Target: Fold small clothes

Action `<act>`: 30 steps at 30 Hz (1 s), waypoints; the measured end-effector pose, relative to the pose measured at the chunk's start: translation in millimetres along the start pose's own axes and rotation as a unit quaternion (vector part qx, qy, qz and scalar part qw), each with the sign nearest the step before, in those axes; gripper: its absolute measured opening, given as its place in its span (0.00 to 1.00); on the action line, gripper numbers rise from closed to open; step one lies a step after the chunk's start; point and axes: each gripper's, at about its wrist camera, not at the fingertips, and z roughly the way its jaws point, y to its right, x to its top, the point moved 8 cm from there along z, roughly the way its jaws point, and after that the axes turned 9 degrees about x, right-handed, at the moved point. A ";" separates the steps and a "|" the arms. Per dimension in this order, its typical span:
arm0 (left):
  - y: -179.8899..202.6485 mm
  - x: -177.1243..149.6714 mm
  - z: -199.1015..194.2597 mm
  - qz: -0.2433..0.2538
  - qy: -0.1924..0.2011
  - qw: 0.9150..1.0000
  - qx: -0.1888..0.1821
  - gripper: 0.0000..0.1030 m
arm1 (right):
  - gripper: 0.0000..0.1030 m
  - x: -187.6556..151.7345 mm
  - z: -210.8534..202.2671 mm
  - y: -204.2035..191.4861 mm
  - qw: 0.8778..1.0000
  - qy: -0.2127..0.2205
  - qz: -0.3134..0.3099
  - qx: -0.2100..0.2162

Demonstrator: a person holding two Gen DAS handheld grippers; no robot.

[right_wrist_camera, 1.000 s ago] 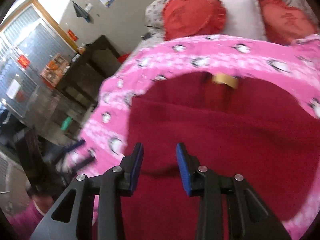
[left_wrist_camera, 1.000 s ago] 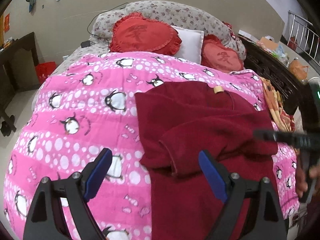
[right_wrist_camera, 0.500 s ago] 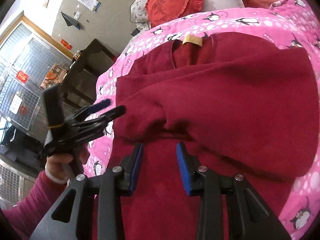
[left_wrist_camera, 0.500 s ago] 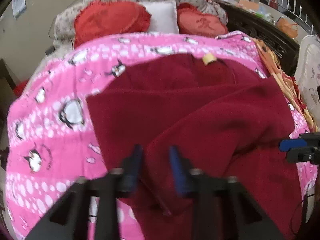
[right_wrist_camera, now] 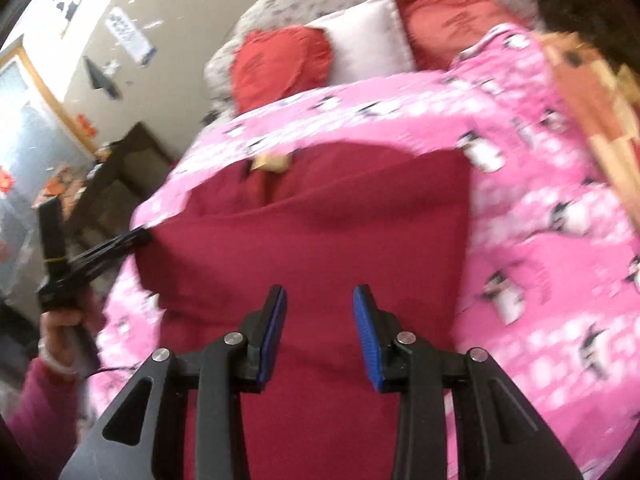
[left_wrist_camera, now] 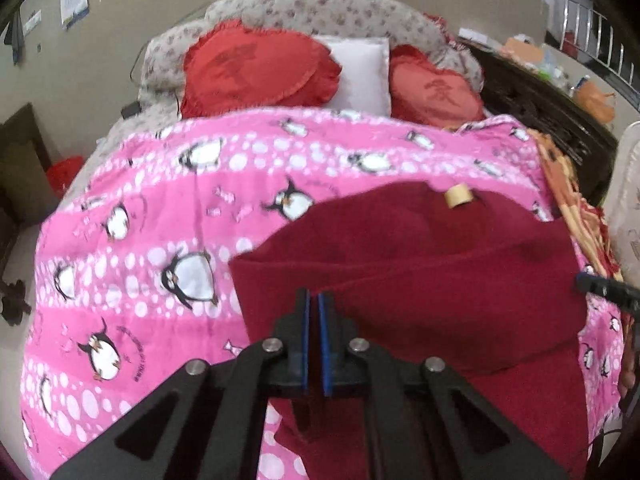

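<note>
A dark red garment lies on a pink penguin quilt, its sleeve folded across the body, a tan neck label at the far end. My left gripper is shut on the garment's left folded edge. In the right wrist view the left gripper pinches that same left edge of the garment. My right gripper is open and empty, hovering over the garment's lower middle. Its tip shows at the right edge of the left wrist view.
Two red heart cushions and a white pillow lie at the bed head. A dark wooden bed frame runs along the right, with an orange patterned cloth beside it. A dark desk stands left of the bed.
My left gripper went from wide open to shut on the garment's left folded edge. The fold now lies flatter across the body. My right gripper stayed open over the garment.
</note>
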 end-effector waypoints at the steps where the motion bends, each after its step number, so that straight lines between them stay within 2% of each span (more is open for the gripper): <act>1: 0.9 -3.2 5.7 0.001 -0.007 1.000 0.006 0.06 | 0.13 4.4 4.4 9.9 1.000 0.001 0.001 -0.020; 2: 1.8 -6.0 9.0 -0.001 -0.010 1.000 0.010 0.10 | 0.13 8.5 10.5 20.3 0.999 -0.004 0.000 -0.038; 4: 3.2 -10.6 9.4 -0.005 -0.016 1.000 0.009 0.24 | 0.12 12.9 28.9 36.3 0.998 -0.026 -0.007 -0.055; 6: 5.4 -16.0 4.9 -0.002 -0.017 1.000 0.003 0.52 | 0.12 18.5 34.6 45.1 0.997 -0.030 -0.010 -0.077; 8: 2.8 -19.4 -5.0 0.003 -0.006 1.000 0.021 0.69 | 0.12 21.8 30.1 46.2 0.997 -0.029 0.001 -0.072; 9: 1.7 -21.3 -10.6 0.006 0.001 1.000 0.027 0.71 | 0.12 21.8 25.9 43.6 0.997 -0.028 0.001 -0.072; 14: -1.2 -33.9 -25.0 0.003 0.002 0.999 0.035 0.72 | 0.13 -3.0 2.4 12.2 0.997 -0.038 -0.039 -0.059; 18: -3.2 -43.6 -33.9 0.004 0.001 0.999 0.045 0.72 | 0.13 -29.6 19.3 22.3 0.992 -0.069 -0.051 -0.090; 22: -7.8 -55.5 -50.9 0.001 -0.002 0.999 0.050 0.72 | 0.13 -30.1 16.3 18.3 0.990 -0.065 -0.055 -0.108; 27: -14.2 -65.1 -74.5 0.011 0.005 0.998 0.064 0.72 | 0.13 -36.5 -5.0 -6.2 0.991 -0.059 -0.077 -0.096; 30: -16.6 -75.7 -84.4 0.010 0.001 0.998 0.066 0.72 | 0.13 -47.5 -0.6 9.6 0.985 -0.079 -0.074 -0.137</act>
